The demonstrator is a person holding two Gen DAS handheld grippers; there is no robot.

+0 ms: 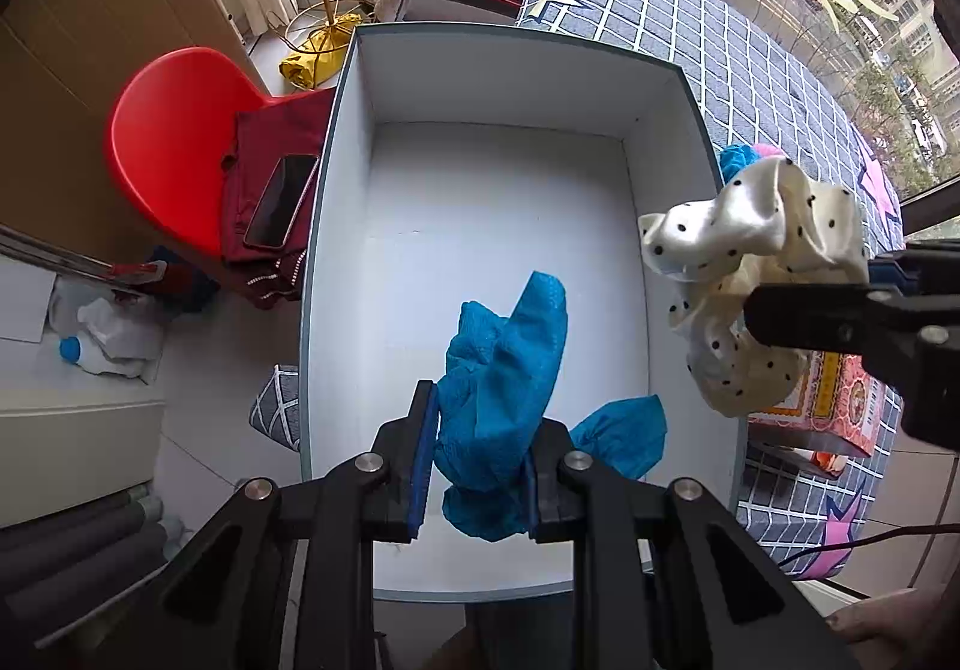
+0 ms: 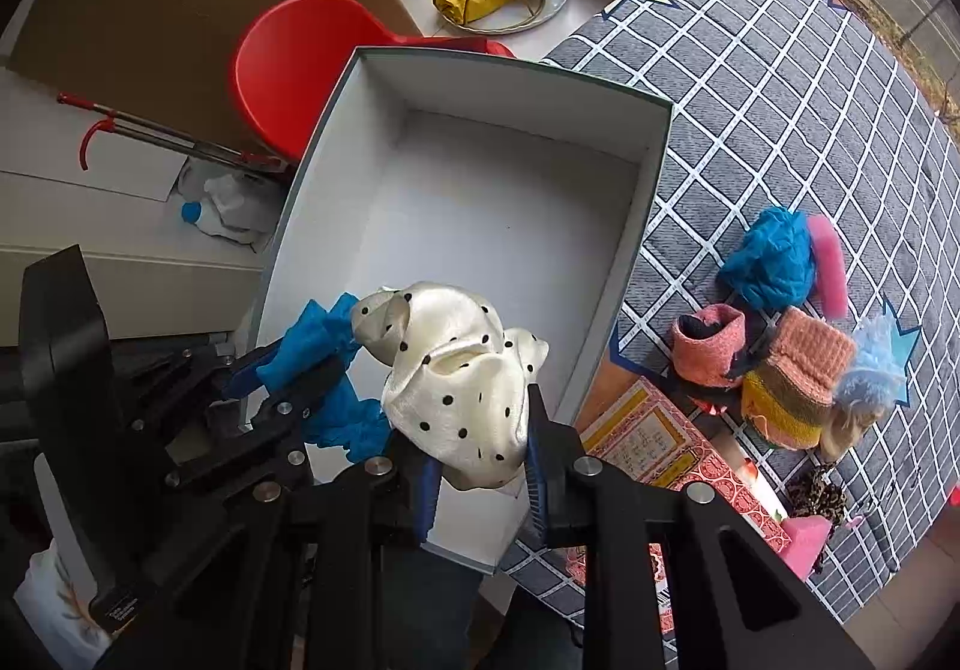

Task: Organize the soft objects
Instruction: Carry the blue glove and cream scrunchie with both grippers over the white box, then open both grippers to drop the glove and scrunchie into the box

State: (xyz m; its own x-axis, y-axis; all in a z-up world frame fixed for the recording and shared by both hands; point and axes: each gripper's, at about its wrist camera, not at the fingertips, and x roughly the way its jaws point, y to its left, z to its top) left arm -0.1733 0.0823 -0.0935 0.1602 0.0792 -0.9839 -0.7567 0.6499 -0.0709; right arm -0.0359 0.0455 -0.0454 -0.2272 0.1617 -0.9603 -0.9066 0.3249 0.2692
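Left claw [image 1: 480,460] squeezing crinkly blue cloth bundle [image 1: 504,370] over near end of big white cardboard box [image 1: 336,142]. Right claw [image 2: 477,466] pinching creamy dotted satin scrunchie [image 2: 462,370], hanging above box's near right corner. Both looking light, squishy, maybe slippery; grabbing thick bunched middle seeming best.

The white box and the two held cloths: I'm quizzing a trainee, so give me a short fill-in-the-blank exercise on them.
1. The left gripper is shut on a crumpled ____ cloth.
2. The right gripper is shut on a cream cloth with black ____.
3. The floor of the white box is ____.
4. Left of the box stands a ____ chair.

Missing words: blue; dots; bare; red
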